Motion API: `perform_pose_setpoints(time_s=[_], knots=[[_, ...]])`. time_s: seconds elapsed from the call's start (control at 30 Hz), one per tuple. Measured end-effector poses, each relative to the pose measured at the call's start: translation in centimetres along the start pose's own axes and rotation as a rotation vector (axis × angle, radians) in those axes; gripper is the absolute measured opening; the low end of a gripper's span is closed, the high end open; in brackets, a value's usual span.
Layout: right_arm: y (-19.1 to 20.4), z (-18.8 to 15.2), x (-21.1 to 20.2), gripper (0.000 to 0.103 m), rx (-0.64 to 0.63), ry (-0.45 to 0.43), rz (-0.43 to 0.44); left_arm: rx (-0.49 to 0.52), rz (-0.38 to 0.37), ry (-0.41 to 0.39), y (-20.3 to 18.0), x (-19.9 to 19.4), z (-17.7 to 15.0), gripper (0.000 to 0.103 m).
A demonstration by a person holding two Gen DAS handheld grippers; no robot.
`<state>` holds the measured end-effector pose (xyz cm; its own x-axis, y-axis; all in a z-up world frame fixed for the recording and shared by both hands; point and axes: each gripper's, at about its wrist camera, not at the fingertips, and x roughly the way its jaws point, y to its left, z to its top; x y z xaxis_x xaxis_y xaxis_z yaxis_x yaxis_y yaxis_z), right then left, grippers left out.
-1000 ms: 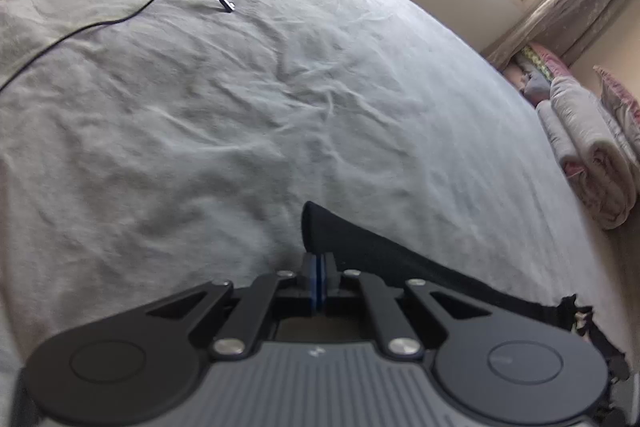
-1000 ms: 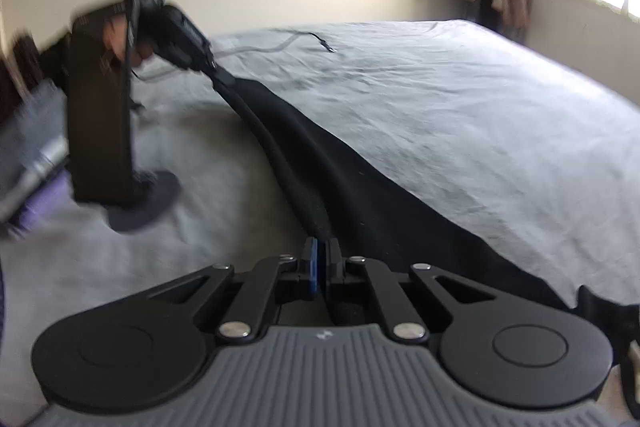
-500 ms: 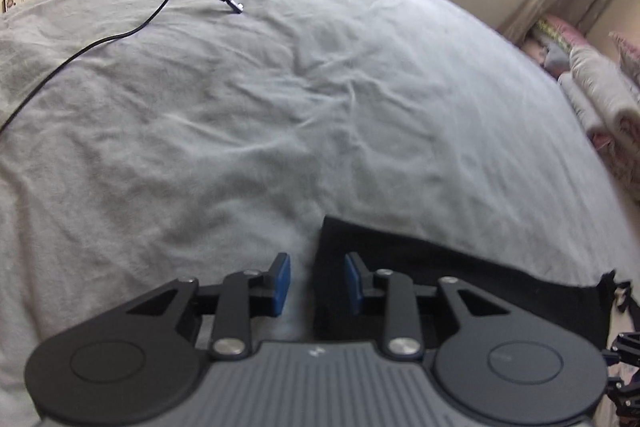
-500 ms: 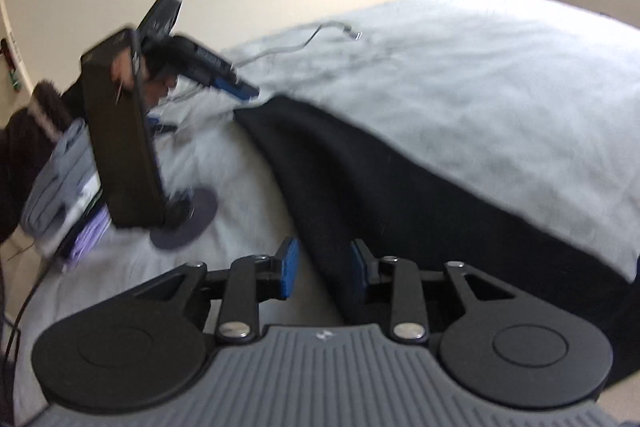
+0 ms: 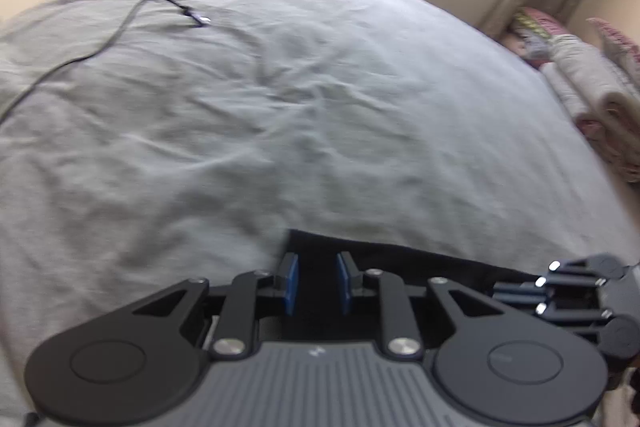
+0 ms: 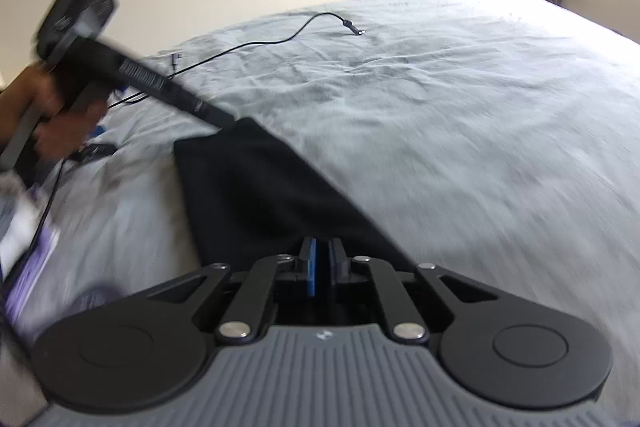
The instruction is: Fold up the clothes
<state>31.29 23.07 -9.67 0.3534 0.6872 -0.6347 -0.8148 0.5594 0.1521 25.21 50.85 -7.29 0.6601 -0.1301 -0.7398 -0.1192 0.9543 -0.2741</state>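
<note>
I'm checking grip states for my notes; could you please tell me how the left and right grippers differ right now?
The left gripper has its blue pads wide apart, while the right gripper has its pads nearly together with only a narrow gap. The left sits over the corner of the black garment, whereas the right sits further along its edge. Both hover over the same garment on the grey bedsheet, clamping nothing visible.

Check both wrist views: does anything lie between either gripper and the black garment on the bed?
Nothing visible does. The left gripper is open right over the black garment, at its corner. The right gripper, slightly open, sits at the opposite end. The black cable lies further up the grey bedsheet, clear of both.
</note>
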Motion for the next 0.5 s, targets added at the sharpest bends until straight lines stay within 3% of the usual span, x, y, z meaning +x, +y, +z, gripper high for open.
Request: perform_pose_setpoints(time_s=[0.03, 0.1, 0.17, 0.33, 0.4, 0.43, 0.47, 0.5], knots=[[0.1, 0.6, 0.0, 0.016, -0.001, -0.011, -0.012, -0.004, 0.023, -0.011, 0.3, -0.1, 0.0, 0.025], [0.0, 1.4, -0.6, 0.02, 0.012, -0.036, -0.036, -0.029, 0.048, -0.066, 1.0, -0.5, 0.1, 0.032], [-0.8, 1.3, -2.1, 0.033, 0.021, -0.066, -0.053, -0.041, 0.057, -0.095, 1.5, -0.2, 0.3, 0.033], [-2.4, -0.7, -3.6, 0.034, -0.003, -0.002, -0.14, 0.015, 0.102, -0.059, 1.0, 2.1, 0.1, 0.033], [-2.6, -1.7, -3.5, 0.034, -0.02, 0.03, -0.172, 0.046, 0.105, -0.057, 0.5, 2.6, 0.0, 0.028], [-2.4, -2.1, -3.2, 0.03, -0.036, 0.037, -0.175, 0.057, 0.082, -0.043, 0.4, 2.8, 0.0, 0.002], [-2.1, -2.4, -3.1, 0.01, -0.052, 0.026, -0.167, 0.053, 0.053, -0.028, 0.3, 3.0, 0.1, 0.0], [-1.7, -2.6, -3.1, 0.003, -0.067, 0.015, -0.163, 0.052, 0.062, -0.039, 0.2, 2.9, 0.1, 0.0]])
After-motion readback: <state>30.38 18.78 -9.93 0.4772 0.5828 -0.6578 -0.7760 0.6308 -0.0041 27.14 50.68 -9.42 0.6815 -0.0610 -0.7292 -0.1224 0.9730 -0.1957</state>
